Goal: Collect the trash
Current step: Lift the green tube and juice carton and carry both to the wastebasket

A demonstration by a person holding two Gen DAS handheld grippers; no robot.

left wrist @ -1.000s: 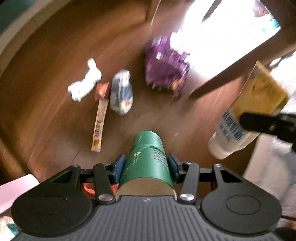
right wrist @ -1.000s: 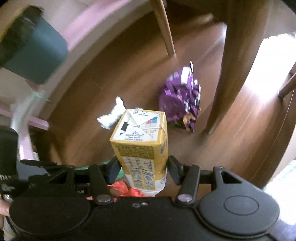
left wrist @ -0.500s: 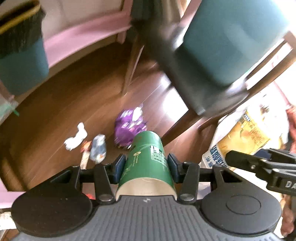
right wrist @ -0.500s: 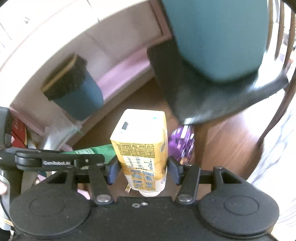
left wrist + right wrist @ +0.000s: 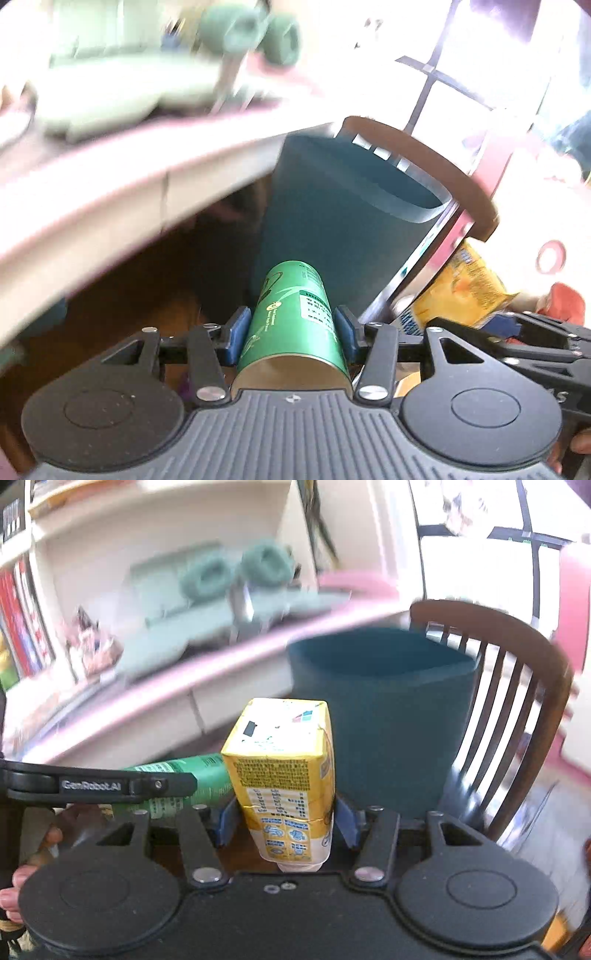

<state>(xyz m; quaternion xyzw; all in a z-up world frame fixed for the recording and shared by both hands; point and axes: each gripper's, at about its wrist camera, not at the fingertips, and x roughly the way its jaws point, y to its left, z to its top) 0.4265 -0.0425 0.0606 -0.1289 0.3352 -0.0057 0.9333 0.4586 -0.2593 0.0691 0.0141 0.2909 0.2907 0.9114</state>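
My left gripper [image 5: 291, 328] is shut on a green paper cup [image 5: 291, 317], its blue pads pressing both sides. My right gripper [image 5: 284, 819] is shut on a yellow drink carton [image 5: 284, 771], which stands upright between the pads. A dark teal bin [image 5: 384, 709] sits on a wooden chair [image 5: 517, 686] just beyond both grippers; its open top faces up. In the left wrist view the teal bin [image 5: 332, 221] fills the middle, with the yellow carton [image 5: 465, 291] and the right gripper at the right edge. The green cup [image 5: 184, 779] shows at the left in the right wrist view.
A pale counter with a pink edge [image 5: 184, 686] runs behind the bin, holding blurred green items [image 5: 236, 576]. Bright windows [image 5: 480, 554] lie behind the chair back. Dark wooden floor [image 5: 147, 295] shows below the counter. A person's fingers [image 5: 22, 871] hold the left gripper.
Both grippers have risen from the floor with the cup and carton still held. The floor litter has dropped out of view, and the teal bin on the chair now stands right ahead.
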